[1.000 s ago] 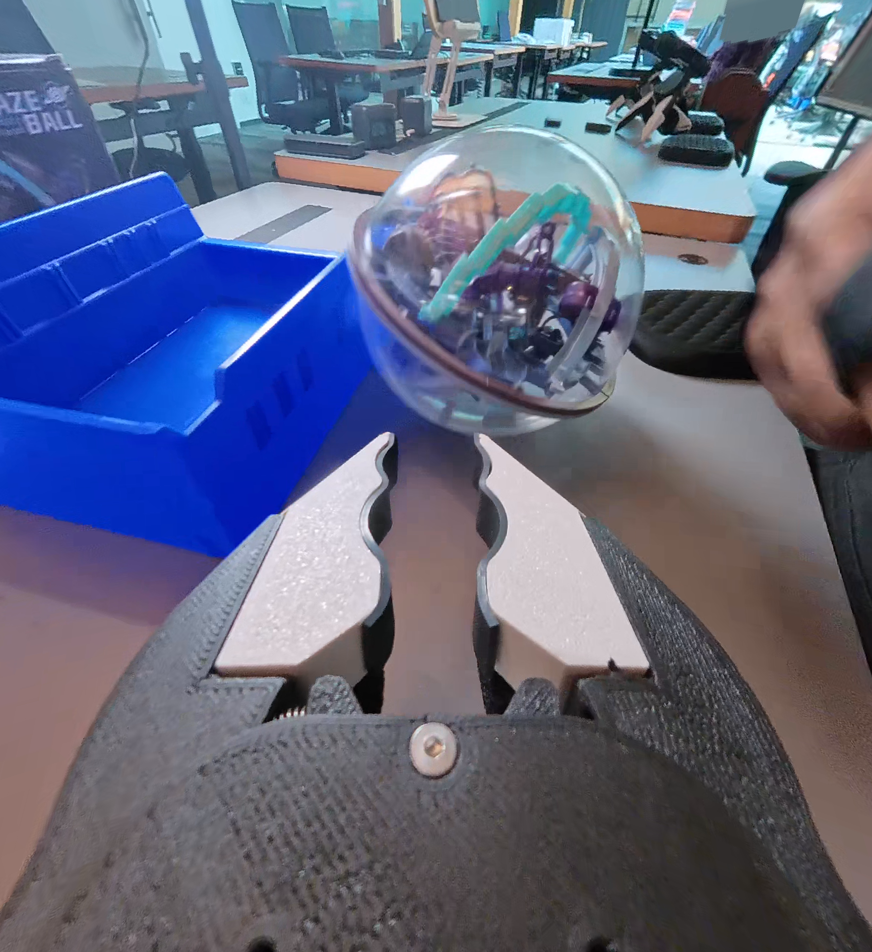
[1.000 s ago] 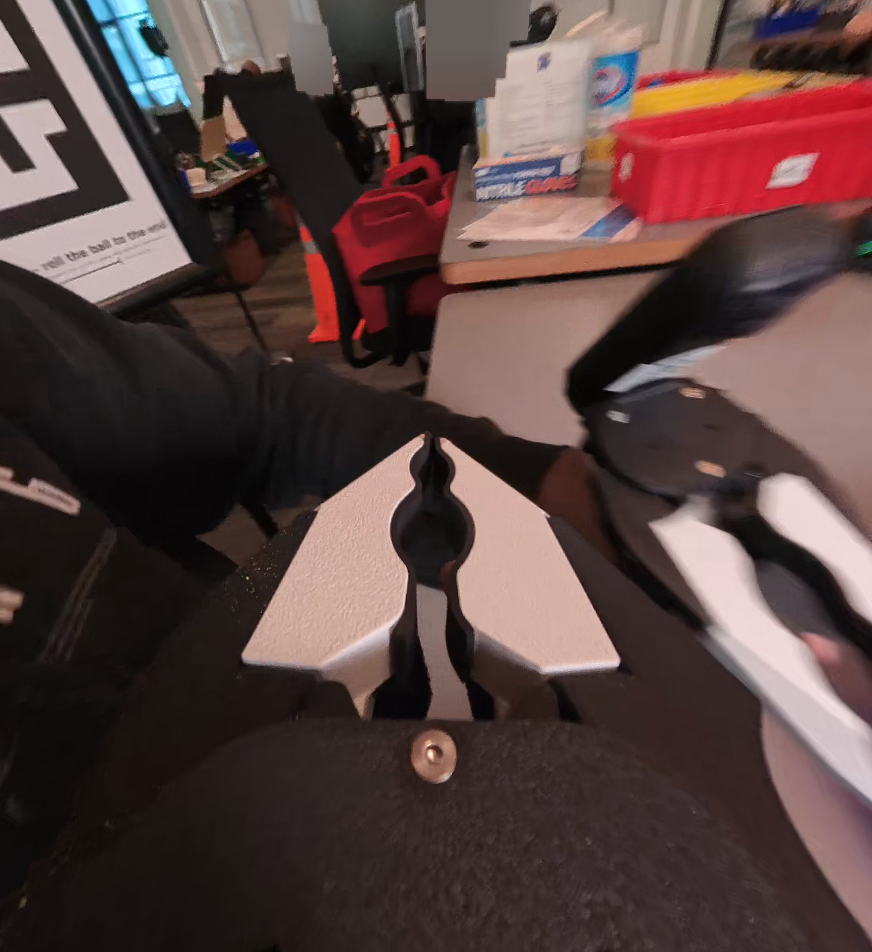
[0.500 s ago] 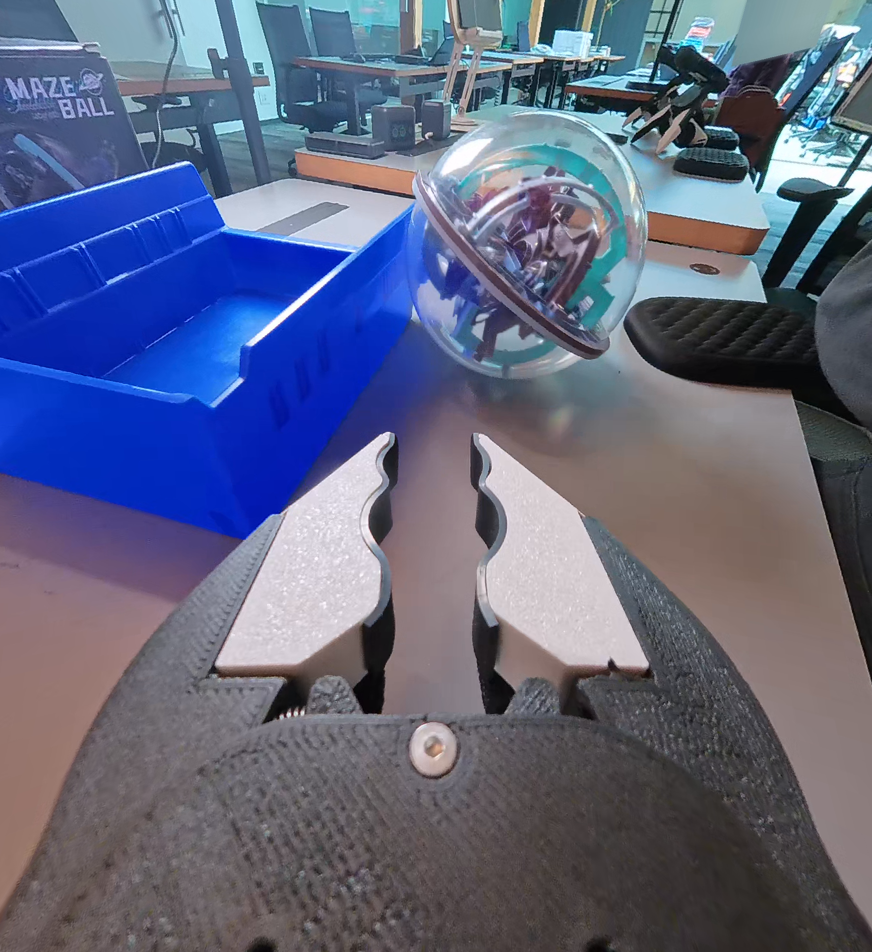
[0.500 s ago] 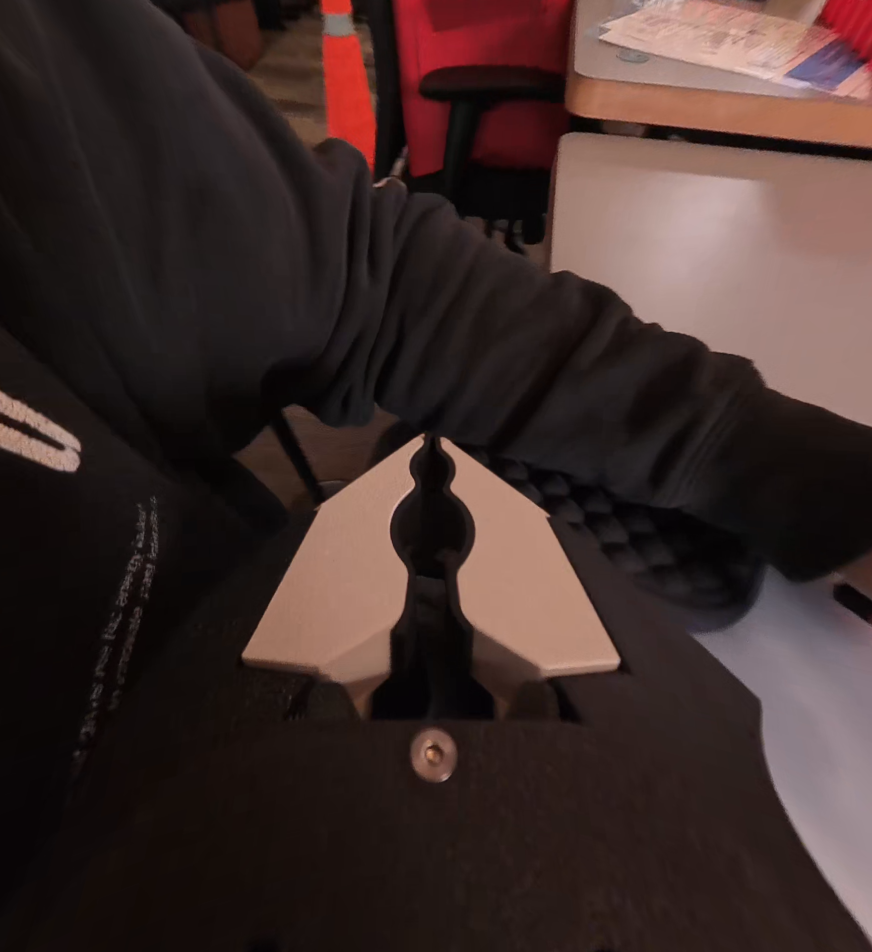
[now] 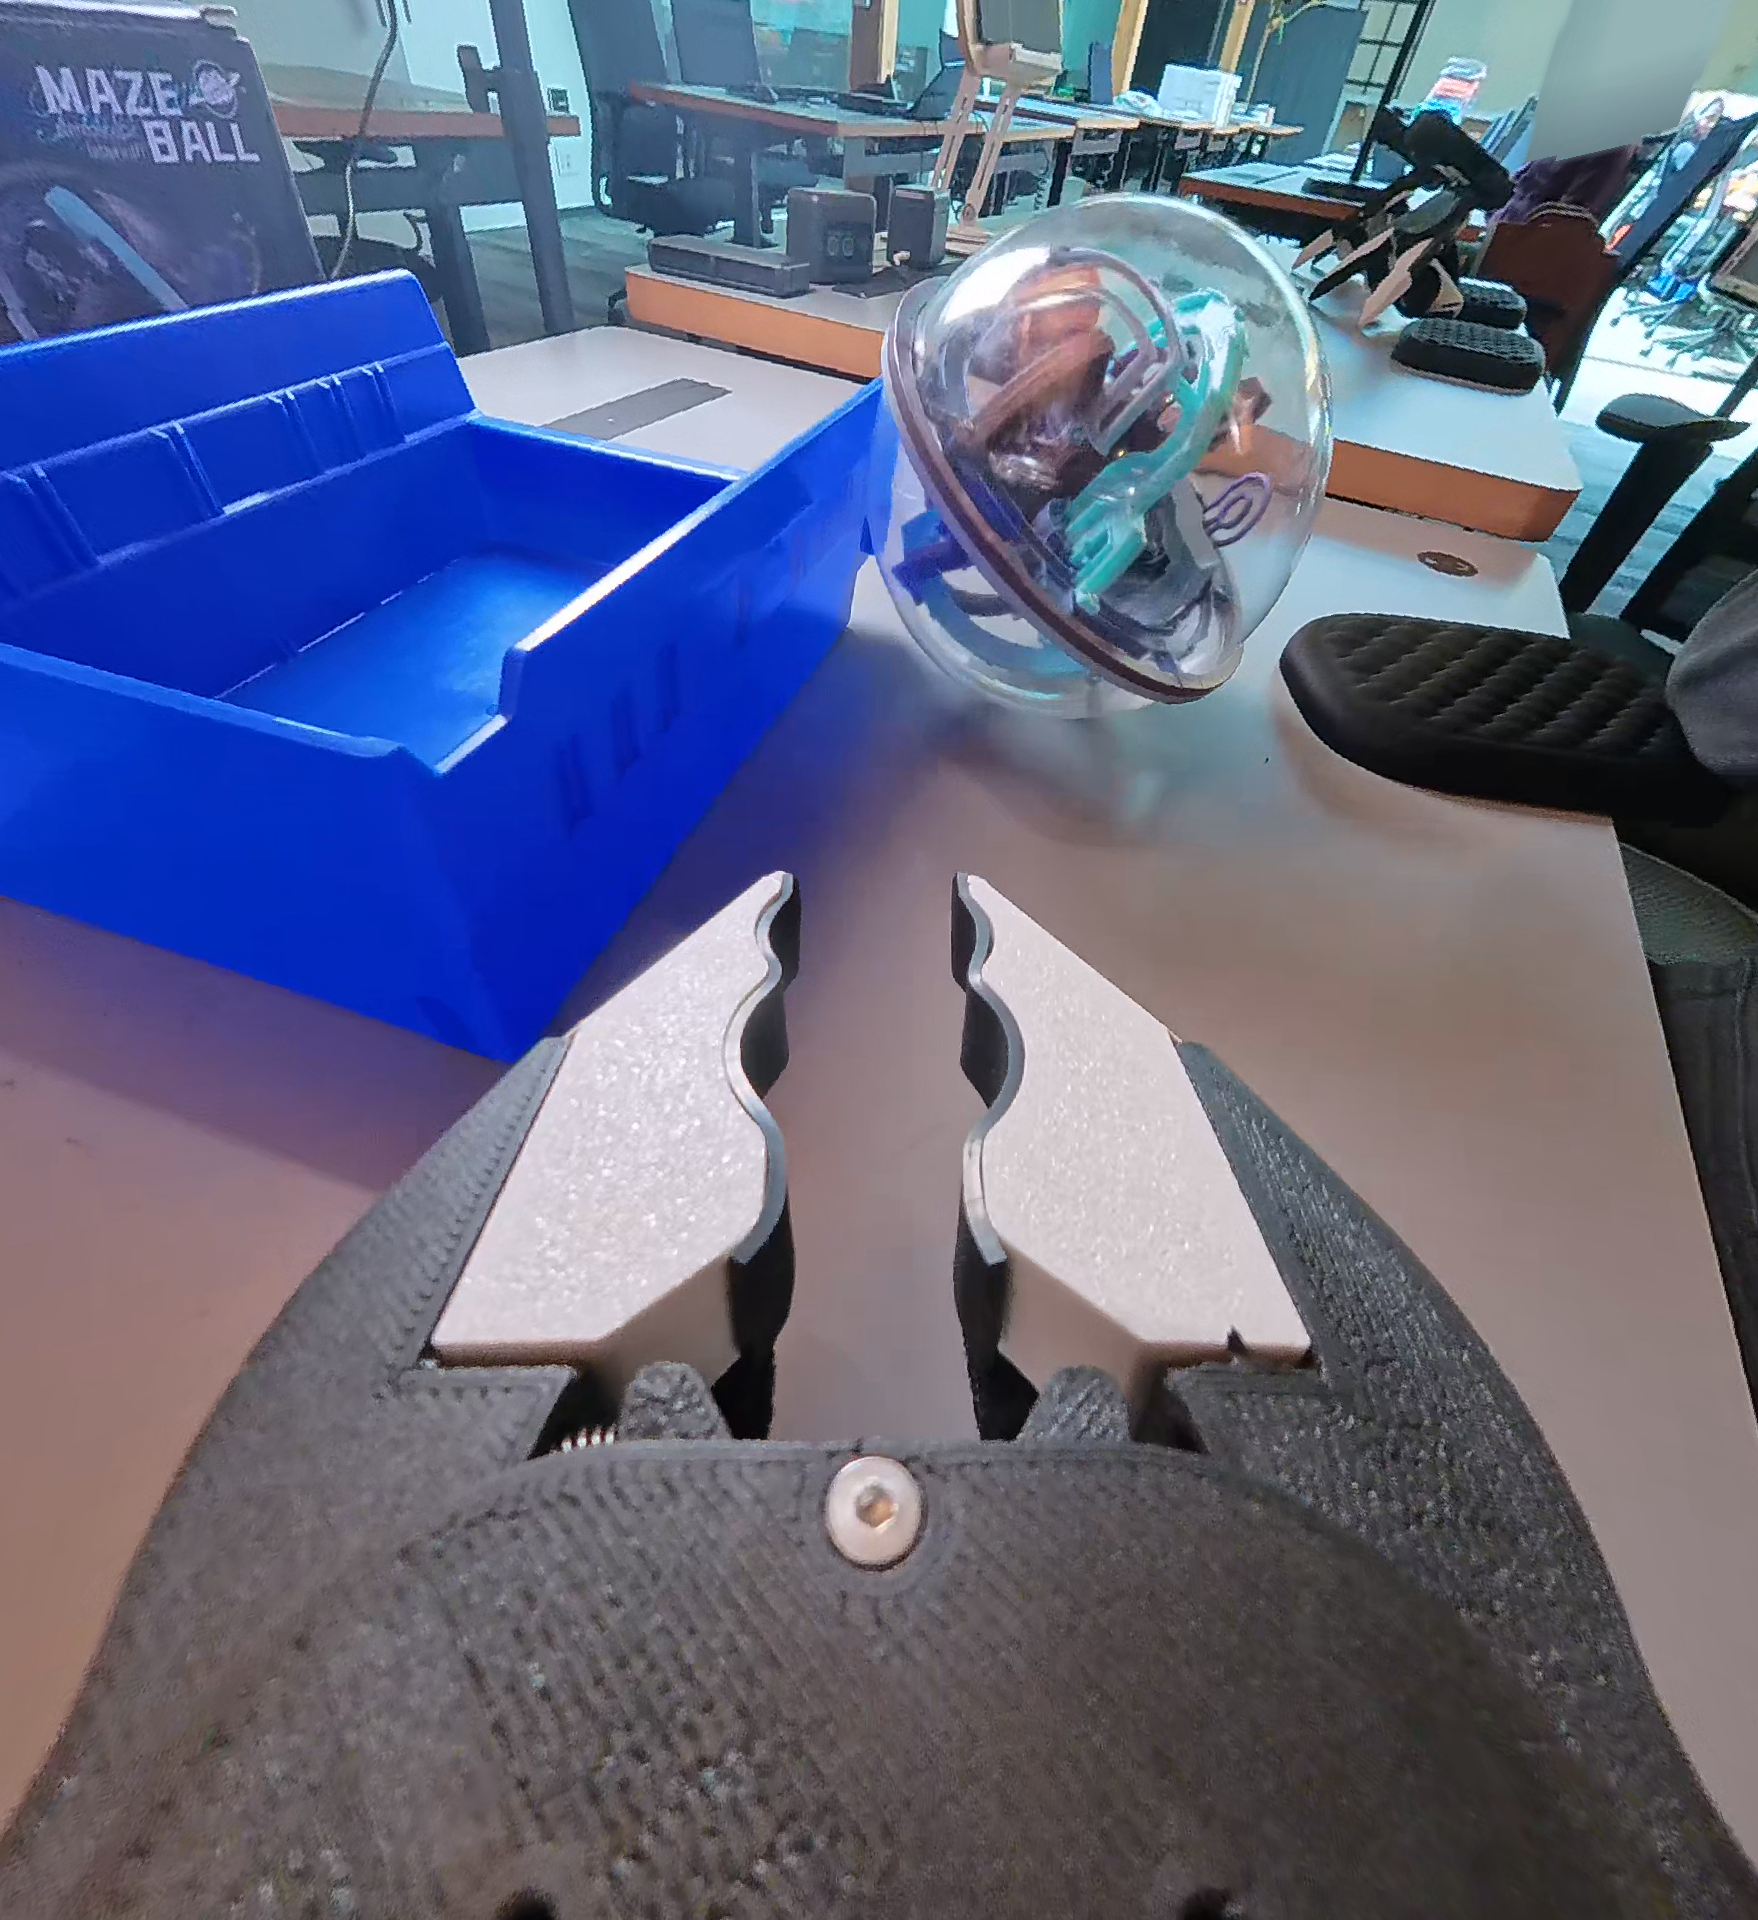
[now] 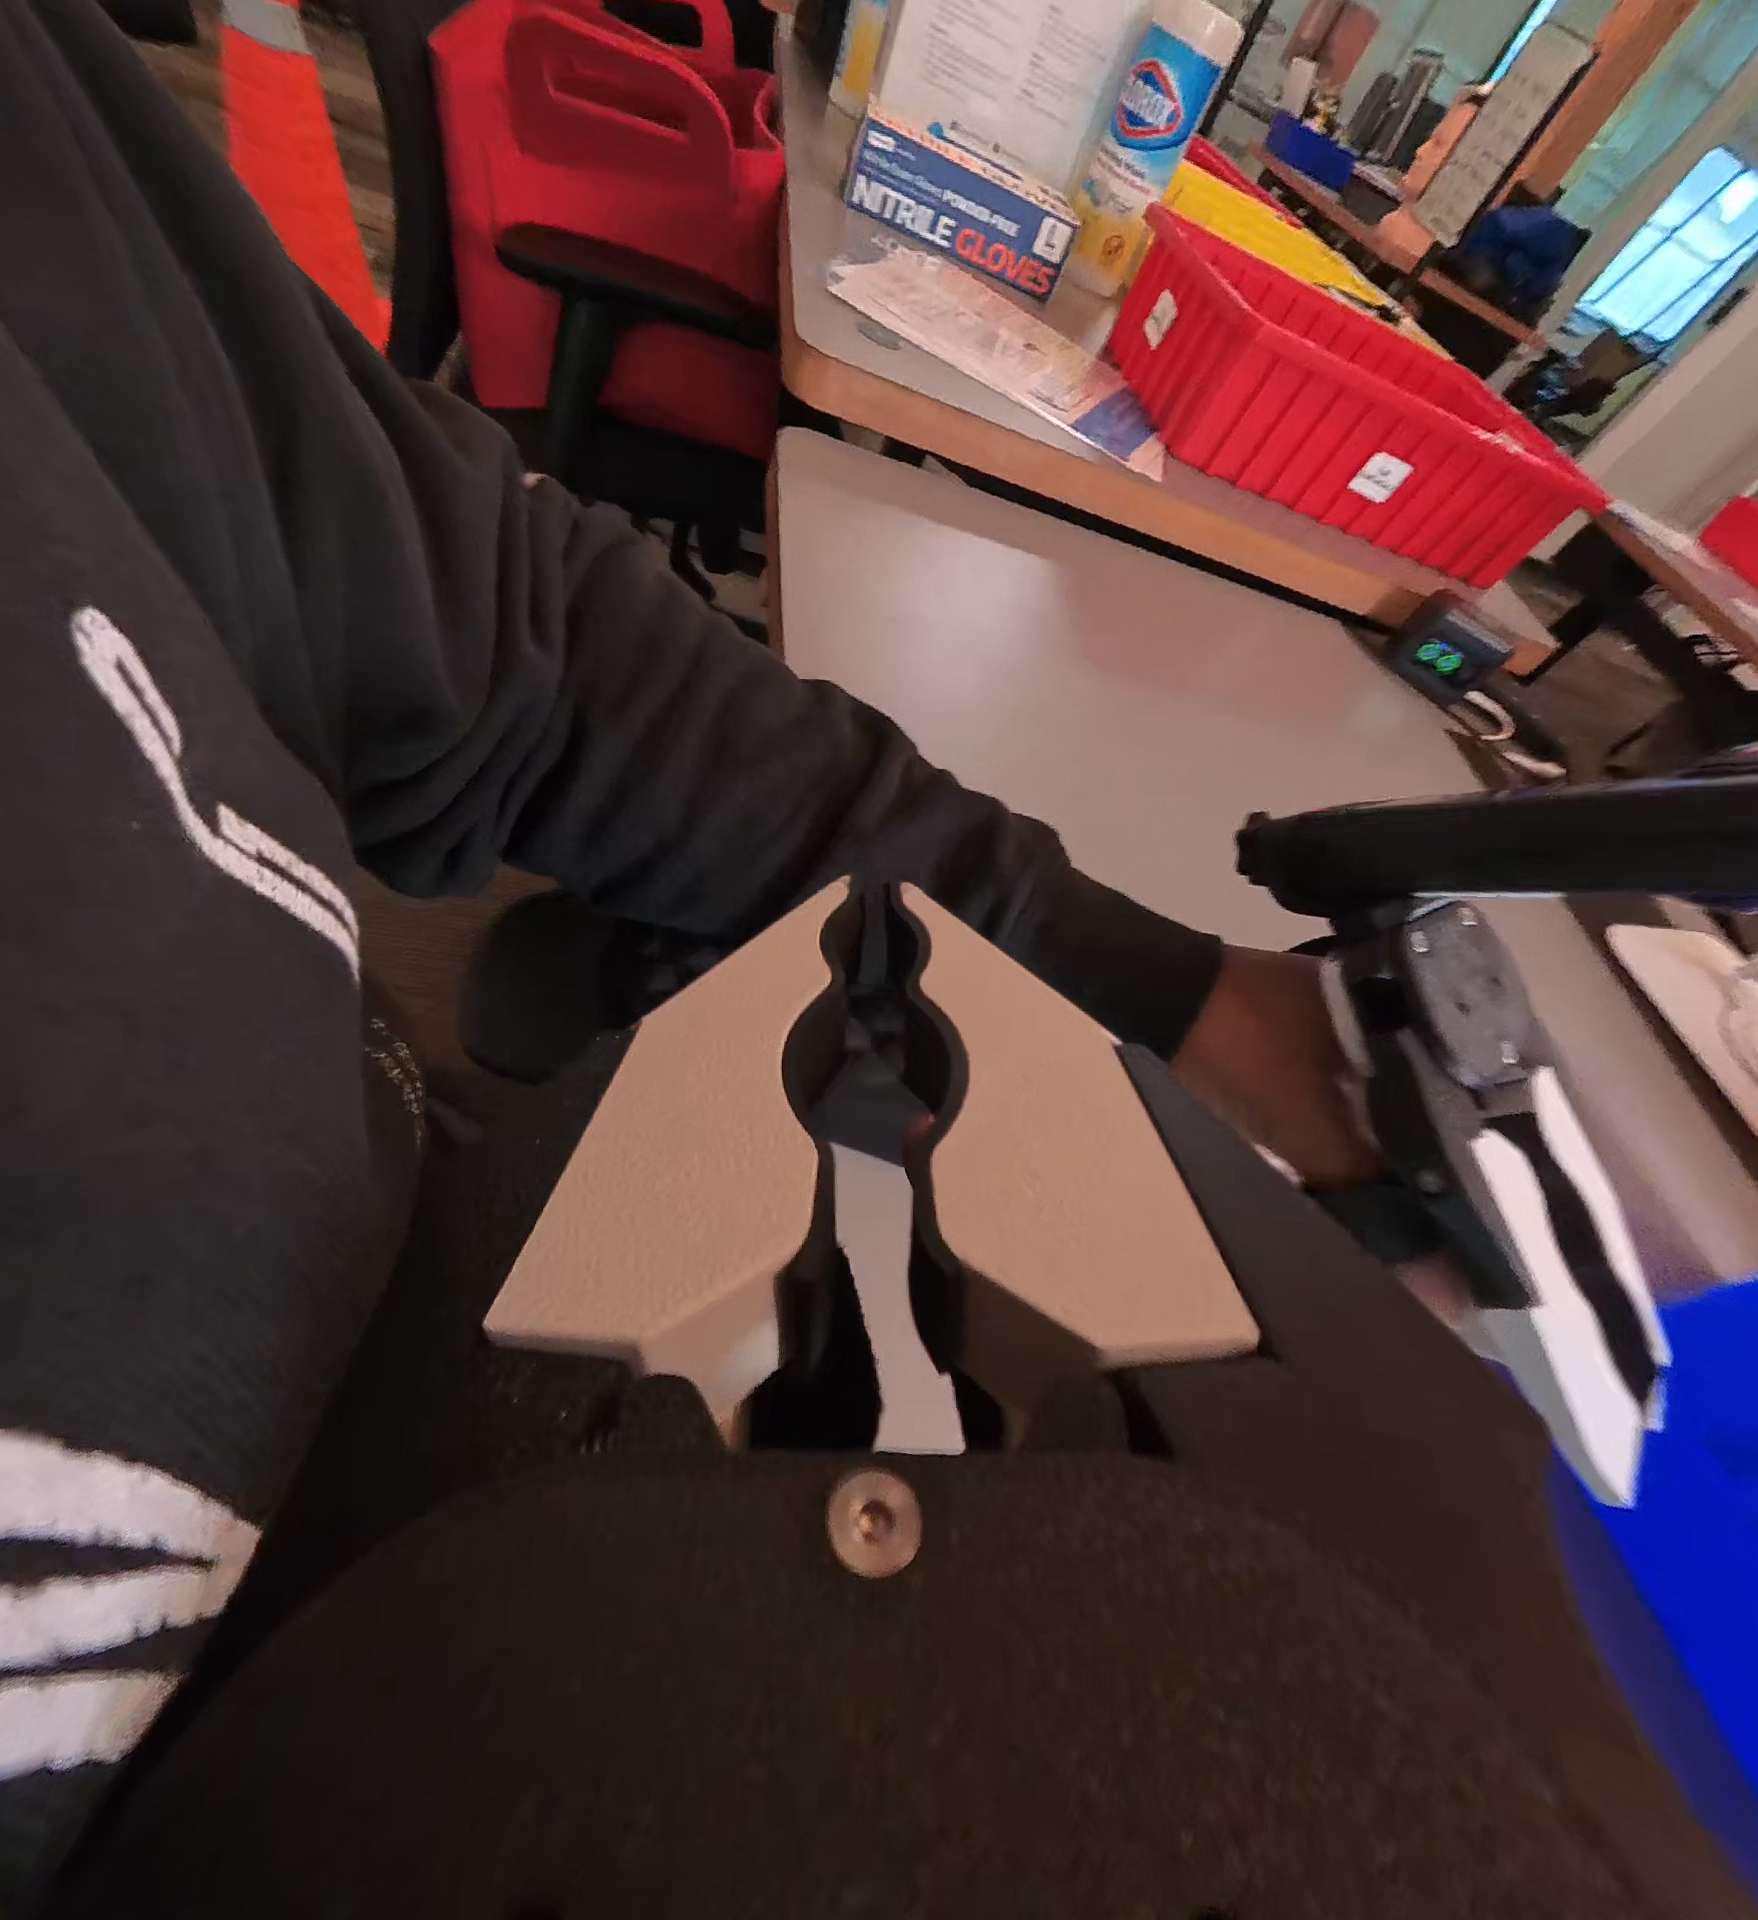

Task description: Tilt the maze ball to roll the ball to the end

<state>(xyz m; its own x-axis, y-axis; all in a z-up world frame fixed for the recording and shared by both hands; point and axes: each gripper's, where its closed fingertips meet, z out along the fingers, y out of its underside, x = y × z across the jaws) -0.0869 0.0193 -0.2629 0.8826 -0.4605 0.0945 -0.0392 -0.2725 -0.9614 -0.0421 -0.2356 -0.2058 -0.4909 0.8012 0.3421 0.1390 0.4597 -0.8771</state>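
Left hand-held gripper [image 5: 873, 904]: jaws parted by a narrow gap, nothing between them, low over the tabletop [image 5: 1218, 1018]. Maze ball [image 5: 1103, 457] sits straight ahead and slightly right of the jaw line, well apart from the tips, resting on the tabletop and touching or just beside the near corner of the blue bin [image 5: 355, 665]. Its seam ring runs tilted, high on the left, low on the right. No long axis to speak of, it's a sphere; the gap looks far too narrow to take it, so I'd expect opening or a two-handed cradle.

Right hand-held gripper [image 6: 873, 904]: tips closed together, empty, aimed at the person's dark sleeve [image 6: 646, 748], ball not in its view. Left is clearly the nearer one.

Vs 0.5 s ago: ball has rolled, inner tracks now sit differently; left jaw gap unchanged. Right view has swung to show the left unit and bin edge.
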